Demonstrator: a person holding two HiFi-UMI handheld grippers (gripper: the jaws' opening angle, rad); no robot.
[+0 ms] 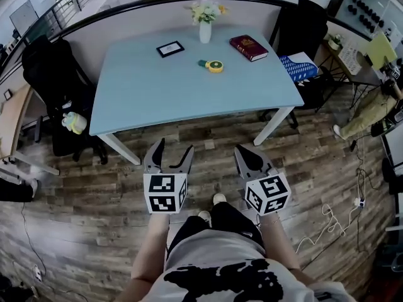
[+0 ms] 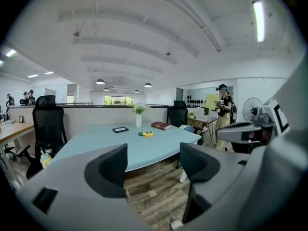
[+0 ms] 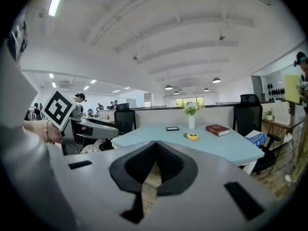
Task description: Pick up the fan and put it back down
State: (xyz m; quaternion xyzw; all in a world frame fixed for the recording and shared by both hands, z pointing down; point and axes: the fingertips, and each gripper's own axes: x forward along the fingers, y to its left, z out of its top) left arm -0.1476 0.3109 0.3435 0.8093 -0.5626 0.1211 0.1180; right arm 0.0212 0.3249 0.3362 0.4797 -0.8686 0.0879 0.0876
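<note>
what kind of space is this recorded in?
Most likely an open-plan office: a light blue rectangular desk set against a low grey partition wall, with a black swivel office chair beside it.

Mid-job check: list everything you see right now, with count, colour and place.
table: 1, light blue, ahead of both claws
small fan: 1, yellow and green, on table, mid-back
book: 1, dark red, table back right
frame: 1, black, table back left
vase of flowers: 1, white, table back edge
left office chair: 1, black, table's left end
right office chair: 1, black, table's right end
left claw: 1, open, empty
right claw: 1, shut, empty
</note>
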